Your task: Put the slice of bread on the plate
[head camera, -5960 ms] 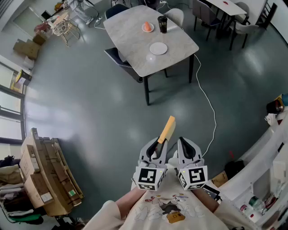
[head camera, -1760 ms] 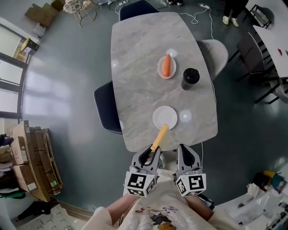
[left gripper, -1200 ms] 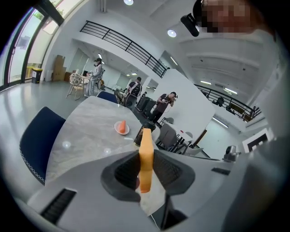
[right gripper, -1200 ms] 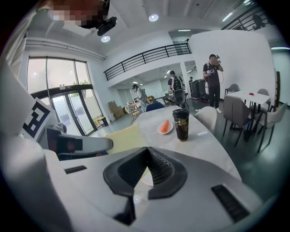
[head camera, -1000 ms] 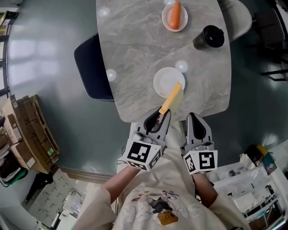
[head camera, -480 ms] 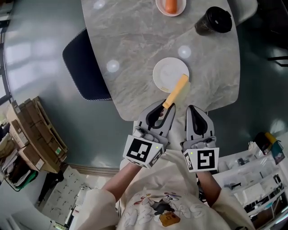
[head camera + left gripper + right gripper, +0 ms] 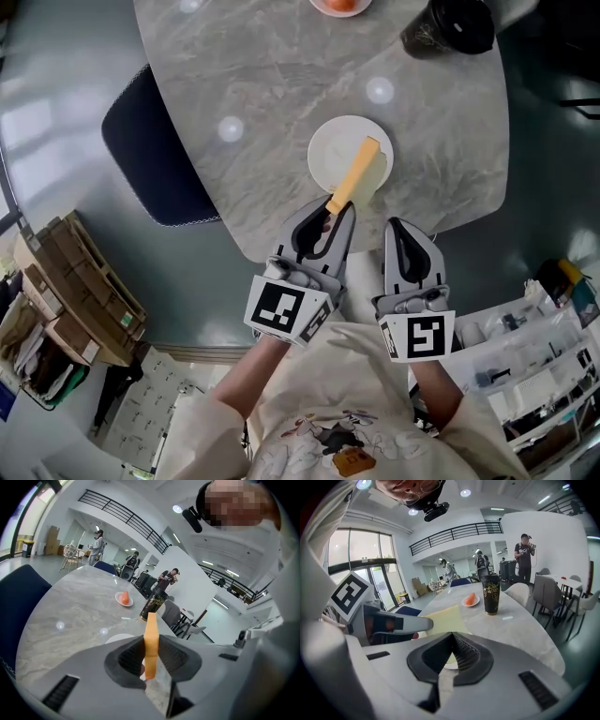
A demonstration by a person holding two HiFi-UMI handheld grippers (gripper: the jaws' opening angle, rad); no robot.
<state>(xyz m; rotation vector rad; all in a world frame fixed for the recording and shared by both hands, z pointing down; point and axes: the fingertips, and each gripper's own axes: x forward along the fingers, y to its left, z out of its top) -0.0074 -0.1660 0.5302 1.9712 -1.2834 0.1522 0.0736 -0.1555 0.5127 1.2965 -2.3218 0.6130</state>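
A grey marble-patterned table (image 7: 272, 103) fills the upper part of the head view, with a dark blue chair (image 7: 150, 155) pushed against its left edge. Below the table's near edge the person holds 2 grippers side by side, both pointing toward the table. The left gripper (image 7: 327, 212) is clamped on the lower end of the slice of bread (image 7: 354, 174), which stands on edge between the 2 pads. The right gripper (image 7: 398, 231) is empty, its jaws closed against each other. A round white plate (image 7: 323, 159) sits near the table's near edge, just ahead of the left gripper. The bread's free end reaches over the plate, though no view shows whether it touches it. A black cup (image 7: 461, 22) stands at the far right of the table. A carrot (image 7: 124, 597) lies on 1 small plate beside it.
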